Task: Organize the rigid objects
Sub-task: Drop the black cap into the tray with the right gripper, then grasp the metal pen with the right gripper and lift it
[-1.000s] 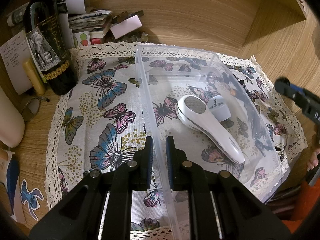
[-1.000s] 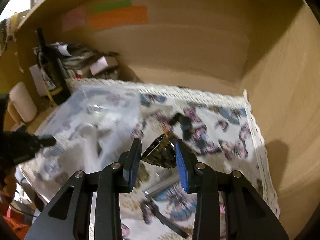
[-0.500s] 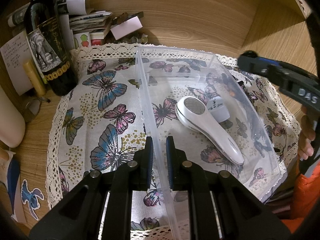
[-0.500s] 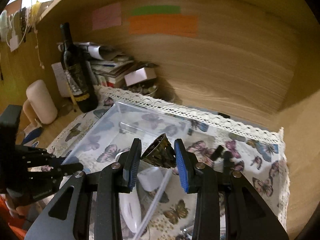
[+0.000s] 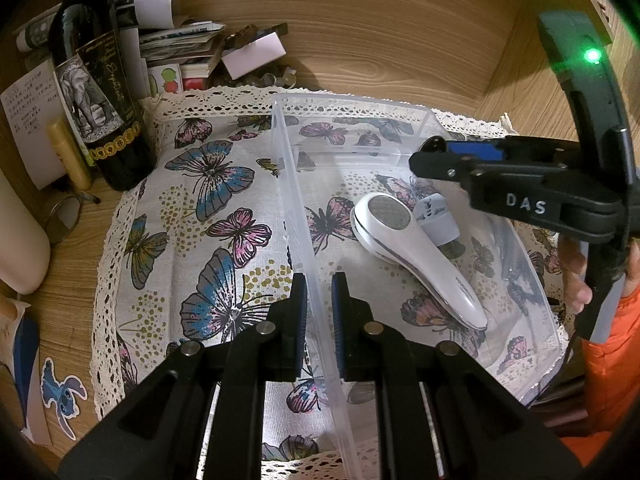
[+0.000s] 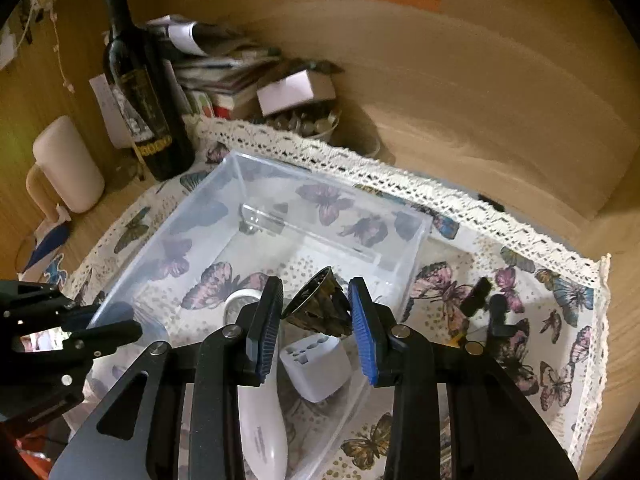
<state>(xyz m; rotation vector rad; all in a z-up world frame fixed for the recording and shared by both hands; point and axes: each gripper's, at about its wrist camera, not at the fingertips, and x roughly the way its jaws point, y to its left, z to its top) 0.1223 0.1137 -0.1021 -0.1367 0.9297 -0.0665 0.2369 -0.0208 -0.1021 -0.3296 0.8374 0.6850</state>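
Note:
A clear plastic bin (image 5: 296, 216) stands on a butterfly cloth (image 5: 208, 208). Inside lie a white lint shaver (image 5: 416, 248) and a white plug adapter (image 5: 436, 220). My left gripper (image 5: 319, 292) is shut on the bin's left wall. My right gripper (image 6: 316, 312) is shut on a dark cone-shaped funnel (image 6: 318, 306) and holds it above the bin (image 6: 240, 184), over the adapter (image 6: 316, 368) and shaver (image 6: 262, 432). The right gripper also shows in the left wrist view (image 5: 436, 152), above the bin's right side.
A wine bottle (image 5: 96, 92), a paper stack (image 5: 180, 40) and a small white box (image 5: 252, 54) stand at the back left. A cream cylinder (image 6: 68, 164) stands left. Small black objects (image 6: 484, 300) lie on the cloth right of the bin. Wooden walls enclose the space.
My right gripper has carried the funnel leftward from the cloth to above the inside of the bin. My left gripper has kept its hold on the bin wall.

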